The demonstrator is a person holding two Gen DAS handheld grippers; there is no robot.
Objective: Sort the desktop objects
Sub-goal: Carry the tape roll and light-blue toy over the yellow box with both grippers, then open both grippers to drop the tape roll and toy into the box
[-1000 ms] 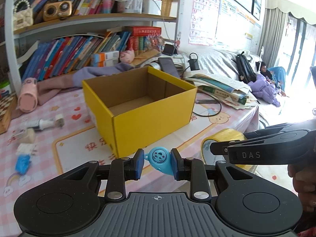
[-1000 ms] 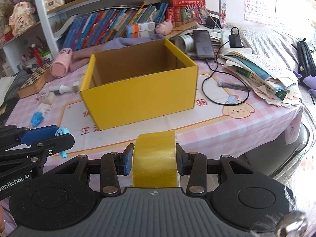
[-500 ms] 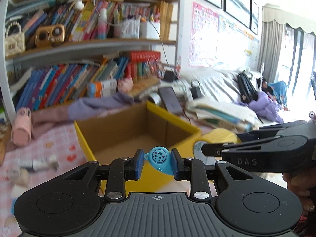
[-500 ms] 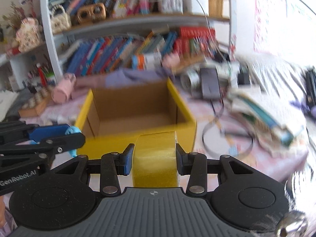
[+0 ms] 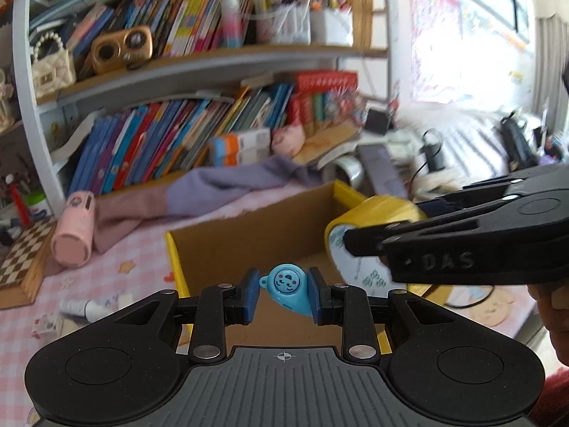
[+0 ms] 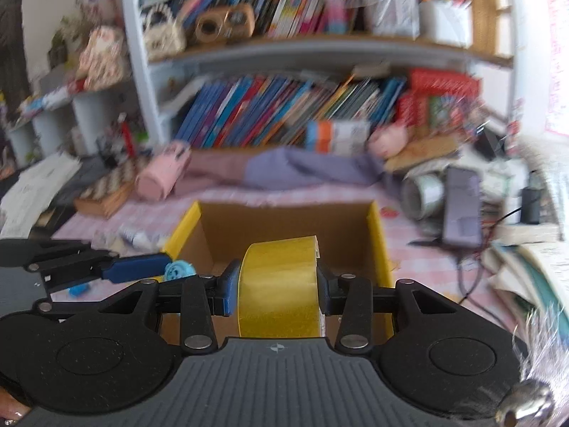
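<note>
My left gripper [image 5: 283, 293] is shut on a small blue teardrop-shaped toy [image 5: 286, 286] with a smiling face. It hangs over the open yellow cardboard box [image 5: 176, 249]. In the right wrist view my right gripper [image 6: 275, 286] is shut on a yellow tape roll [image 6: 279, 284], also above the yellow cardboard box [image 6: 377, 235]. The tape roll [image 5: 370, 213] shows from the side in the left wrist view, over the box's right part. The left gripper's blue finger [image 6: 137, 267] and the blue toy [image 6: 179, 268] sit at the box's left wall in the right wrist view. The box's brown inside looks bare.
A pink cylinder [image 5: 73, 231], a chessboard [image 5: 23, 259] and a small tube [image 5: 83, 307] lie left of the box on the pink checked cloth. A purple garment [image 6: 313, 167], a phone [image 6: 460, 206], cables and stacked papers lie behind and right. Bookshelves stand at the back.
Both grippers have moved forward from the table's near edge to above the box, each still gripping its object. The box now fills the view just below the fingers.
</note>
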